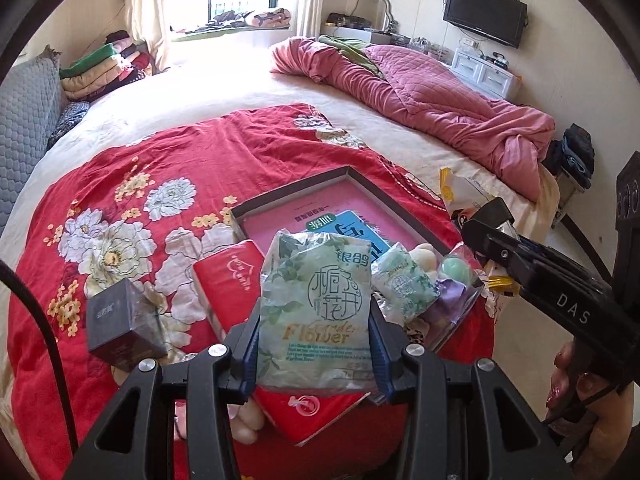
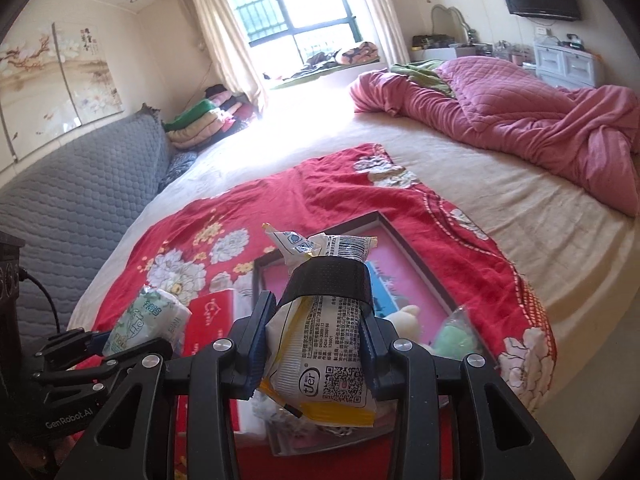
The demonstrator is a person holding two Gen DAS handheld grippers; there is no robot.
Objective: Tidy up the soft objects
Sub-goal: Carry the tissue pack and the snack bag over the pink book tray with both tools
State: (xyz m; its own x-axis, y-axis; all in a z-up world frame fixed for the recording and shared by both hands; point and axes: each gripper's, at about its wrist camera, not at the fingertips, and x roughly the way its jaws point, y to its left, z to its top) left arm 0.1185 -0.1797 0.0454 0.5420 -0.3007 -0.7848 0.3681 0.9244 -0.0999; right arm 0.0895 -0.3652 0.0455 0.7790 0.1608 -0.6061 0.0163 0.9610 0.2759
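Bed (image 1: 248, 92), cream sheet, fills both views. A red floral quilt (image 1: 168, 160) is spread over its near half; a crumpled pink duvet (image 1: 432, 92) lies at 1 o'clock, well apart.

On the quilt sits a shallow dark-rimmed tray (image 1: 384, 188) with a pink floor. Inside it: a blue packet (image 1: 362, 226), a cream plush toy (image 1: 426, 258), a small green tissue pack (image 1: 404, 284). A red tissue pack (image 1: 230, 280) lies just outside the tray's rim at 9 o'clock; a dark box (image 1: 122, 326) sits further out the same way.

Left hand-held gripper (image 1: 314, 344): jaws at mid opening, pads pressed on both sides of a green-and-white tissue pack (image 1: 316, 304), held upright above the tray's near edge. It points steeply down.

Right hand-held gripper (image 2: 314, 344): jaws narrow, clamped on a white-and-yellow wrapped pack (image 2: 320, 344), which buckles between the pads. It points less steeply; in the left view it comes in from 3 o'clock, a hand (image 1: 576, 380) on its handle.

Risks, as judgement:
- Both packs are soft and slick-wrapped; a squeezed pack may slide out during transport.
- The two grippers are near each other over the same tray and could collide.
- A release from height may bounce a pack off the plush toy, over the rim.
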